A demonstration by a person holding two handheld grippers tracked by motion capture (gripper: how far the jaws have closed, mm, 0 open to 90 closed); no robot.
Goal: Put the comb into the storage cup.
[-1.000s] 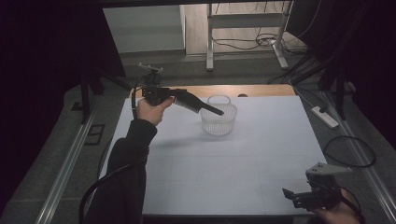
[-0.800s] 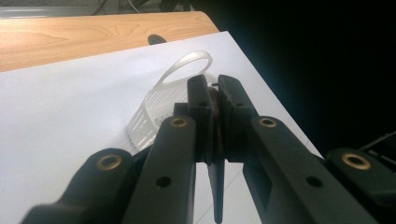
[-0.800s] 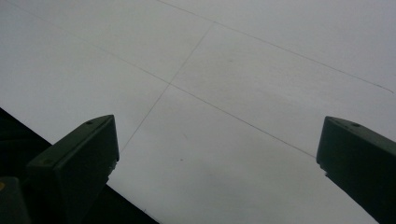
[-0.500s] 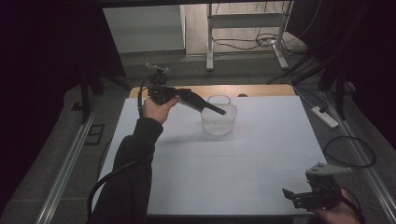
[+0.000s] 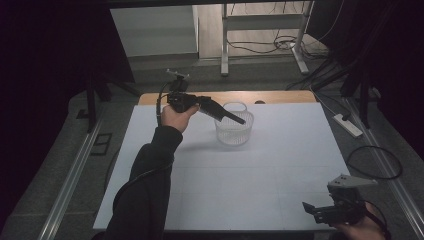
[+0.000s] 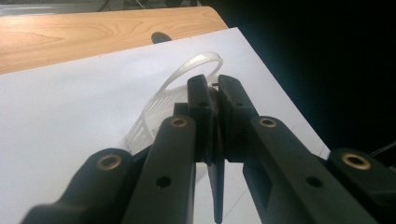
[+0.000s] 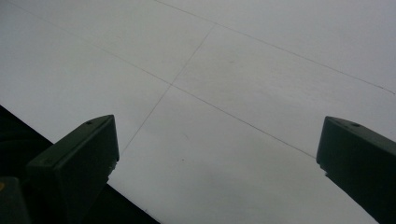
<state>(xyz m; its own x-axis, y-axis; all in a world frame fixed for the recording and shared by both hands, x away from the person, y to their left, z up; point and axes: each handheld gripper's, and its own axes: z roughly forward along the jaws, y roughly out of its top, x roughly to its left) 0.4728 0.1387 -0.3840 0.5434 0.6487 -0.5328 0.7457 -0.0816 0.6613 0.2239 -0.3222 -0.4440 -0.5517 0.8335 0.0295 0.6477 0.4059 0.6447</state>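
A clear plastic basket (image 5: 234, 131) with a bail handle stands on the white table top (image 5: 260, 175), near its far edge. My left gripper (image 5: 241, 120) reaches in from the left, tilted down, with its tips over the basket's rim. In the left gripper view the jaws (image 6: 212, 86) are pressed together on a thin dark sliver (image 6: 215, 140); what it is I cannot tell. The basket (image 6: 159, 102) lies just beyond them. My right gripper (image 5: 312, 210) rests low at the near right corner, open, with bare white table (image 7: 224, 93) between its fingers.
A wooden strip (image 5: 280, 96) runs along the table's far edge. Metal rails flank the table, and a white power strip (image 5: 347, 125) and a looped cable (image 5: 375, 162) lie on the floor at the right. A frame's legs (image 5: 225, 45) stand behind.
My left hand has moved to the right and slightly down, bringing the shut jaw tips further over the basket. The right gripper has stayed where it was.
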